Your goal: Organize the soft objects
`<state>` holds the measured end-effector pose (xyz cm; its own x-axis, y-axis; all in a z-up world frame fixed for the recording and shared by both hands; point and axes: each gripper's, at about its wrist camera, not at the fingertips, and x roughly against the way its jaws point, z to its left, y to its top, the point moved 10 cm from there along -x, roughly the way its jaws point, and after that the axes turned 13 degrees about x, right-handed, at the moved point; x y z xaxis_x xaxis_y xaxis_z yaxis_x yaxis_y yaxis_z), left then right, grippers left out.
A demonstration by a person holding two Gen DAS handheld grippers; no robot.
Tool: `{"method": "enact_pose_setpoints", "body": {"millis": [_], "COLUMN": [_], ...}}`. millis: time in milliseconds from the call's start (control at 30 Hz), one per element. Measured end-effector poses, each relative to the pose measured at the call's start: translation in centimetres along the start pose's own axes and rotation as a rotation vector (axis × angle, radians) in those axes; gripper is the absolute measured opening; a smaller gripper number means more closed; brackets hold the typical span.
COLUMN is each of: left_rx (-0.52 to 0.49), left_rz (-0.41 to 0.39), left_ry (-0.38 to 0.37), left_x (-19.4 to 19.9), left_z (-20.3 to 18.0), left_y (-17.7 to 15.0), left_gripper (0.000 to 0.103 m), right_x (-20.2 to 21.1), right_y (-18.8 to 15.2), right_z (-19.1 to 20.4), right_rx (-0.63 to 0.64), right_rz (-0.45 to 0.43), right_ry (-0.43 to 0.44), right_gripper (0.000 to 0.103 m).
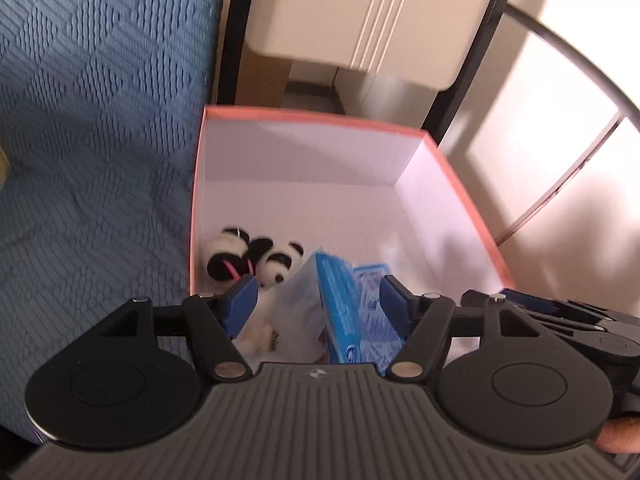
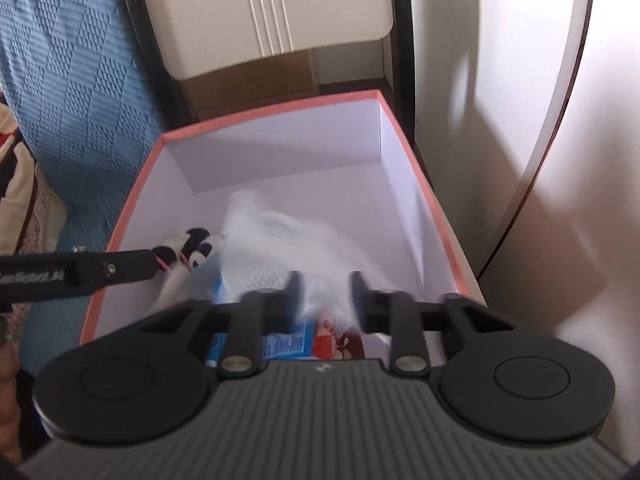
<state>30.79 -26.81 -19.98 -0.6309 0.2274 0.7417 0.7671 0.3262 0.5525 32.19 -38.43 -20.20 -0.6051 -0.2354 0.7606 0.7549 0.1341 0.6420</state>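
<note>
An orange-rimmed box with white walls holds two small panda plush toys at its left wall. A blue tissue pack in a clear wrapper stands tilted between the fingers of my left gripper. The jaws are wide apart and the blue pads do not press on the pack. In the right wrist view the box holds a crumpled white soft sheet, blurred. The sheet lies in front of and between the parted fingers of my right gripper. Under it is a blue printed pack. The pandas lie beside the left gripper's arm.
A blue textured cover lies left of the box. A cream cabinet and a black frame post stand behind it. A curved metal bar and a pale wall are on the right. The right gripper's body sits close at the box's near right corner.
</note>
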Motion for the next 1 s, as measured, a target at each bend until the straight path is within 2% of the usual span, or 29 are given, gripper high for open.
{"method": "enact_pose_setpoints", "body": {"millis": [33,67,333,633,1000], "left_rx": [0.002,0.008,-0.034,-0.051,-0.048], "left_rz": [-0.009,-0.014,-0.089,-0.198,-0.292], "left_ry": [-0.005,-0.013,-0.027,-0.101,-0.171], "left_x": [0.4,0.8,5.6,13.0,19.7], "left_z": [-0.1,-0.1,-0.8,-1.0,0.3], "left_y": [0.3,0.6,3.0,4.9,4.8], "left_gripper": [0.072,0.072,0.076,0.079,0.082], "right_x": [0.3,0.6,5.1,11.0,15.5], "right_y": [0.2,0.5,3.4,6.7,5.6], "right_z": [-0.1,-0.2,0.3,2.1,5.9], "right_rx": [0.003,0.007,0.033,0.060,0.085], "right_rz": [-0.006,-0.014,-0.106,-0.219,-0.260], "right_ry": [-0.009,-0.020,-0.038,-0.031,-0.033], "right_gripper": [0.059,0.062,0.062,0.062,0.062]}}
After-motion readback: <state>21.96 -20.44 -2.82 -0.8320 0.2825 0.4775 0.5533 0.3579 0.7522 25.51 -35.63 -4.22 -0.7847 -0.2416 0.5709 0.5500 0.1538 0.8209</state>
